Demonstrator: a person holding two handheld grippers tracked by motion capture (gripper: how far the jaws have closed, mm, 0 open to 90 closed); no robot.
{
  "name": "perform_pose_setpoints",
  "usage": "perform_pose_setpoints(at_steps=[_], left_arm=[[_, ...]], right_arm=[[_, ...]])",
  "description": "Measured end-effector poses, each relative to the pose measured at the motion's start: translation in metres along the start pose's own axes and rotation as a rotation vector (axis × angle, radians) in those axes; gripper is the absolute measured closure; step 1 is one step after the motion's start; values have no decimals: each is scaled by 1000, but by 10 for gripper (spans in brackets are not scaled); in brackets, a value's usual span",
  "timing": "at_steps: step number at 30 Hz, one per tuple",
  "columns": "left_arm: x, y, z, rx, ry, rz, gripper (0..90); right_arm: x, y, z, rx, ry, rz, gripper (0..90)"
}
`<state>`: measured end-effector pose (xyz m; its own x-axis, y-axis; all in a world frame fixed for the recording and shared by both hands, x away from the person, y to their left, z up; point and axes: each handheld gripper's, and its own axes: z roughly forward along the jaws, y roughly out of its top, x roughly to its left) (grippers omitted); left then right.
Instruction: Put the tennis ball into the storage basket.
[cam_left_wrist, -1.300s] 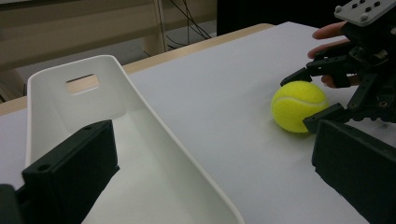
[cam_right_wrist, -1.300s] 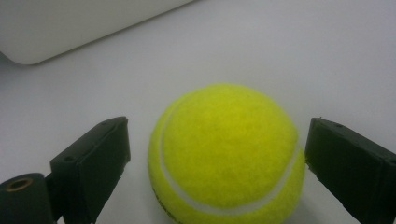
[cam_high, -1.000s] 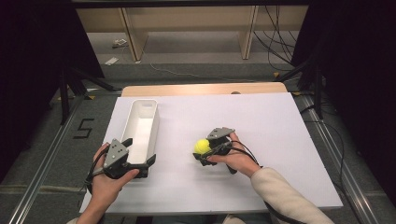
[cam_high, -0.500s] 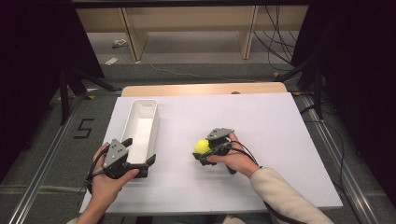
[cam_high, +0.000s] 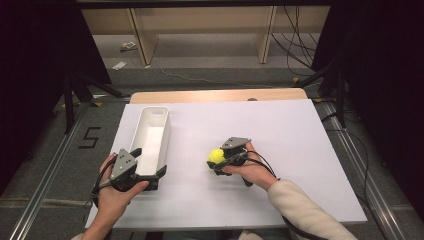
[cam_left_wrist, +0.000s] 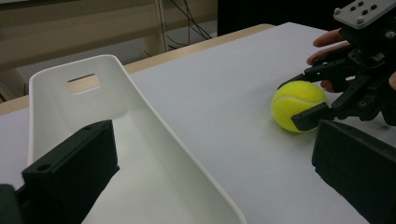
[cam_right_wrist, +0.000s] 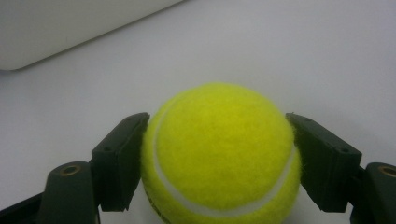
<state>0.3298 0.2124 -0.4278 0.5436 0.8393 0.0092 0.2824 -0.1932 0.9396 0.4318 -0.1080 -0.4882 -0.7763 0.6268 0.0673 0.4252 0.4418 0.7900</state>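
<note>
Center frame on the counter (cam_high: 300, 130), right hand-held gripper (cam_high: 218, 161) has just closed on the tennis ball (cam_high: 216, 155); left hand-held gripper (cam_high: 150, 175) open astride the white bin's (cam_high: 154, 131) wall.

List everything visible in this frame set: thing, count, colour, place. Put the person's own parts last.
tennis ball: 1, yellow-green, on the white table top right of the bin, pressed between the right gripper's pads.
bin: 1, white, long, left half of the table, nothing inside.
table: 1, white top with a wooden far edge.
left gripper: 1, black, jaws apart astride the bin's near end wall.
right gripper: 1, black, jaws just closed onto the tennis ball.
hands: 2, one on each gripper.
</note>
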Motion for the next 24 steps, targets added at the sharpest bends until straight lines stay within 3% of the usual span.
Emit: perform_pose_setpoints(at_steps=[24], left_arm=[[1, 0, -1, -2, 0, 2, 0]], right_arm=[[-3, 6, -8, -38, -18, -16, 266]])
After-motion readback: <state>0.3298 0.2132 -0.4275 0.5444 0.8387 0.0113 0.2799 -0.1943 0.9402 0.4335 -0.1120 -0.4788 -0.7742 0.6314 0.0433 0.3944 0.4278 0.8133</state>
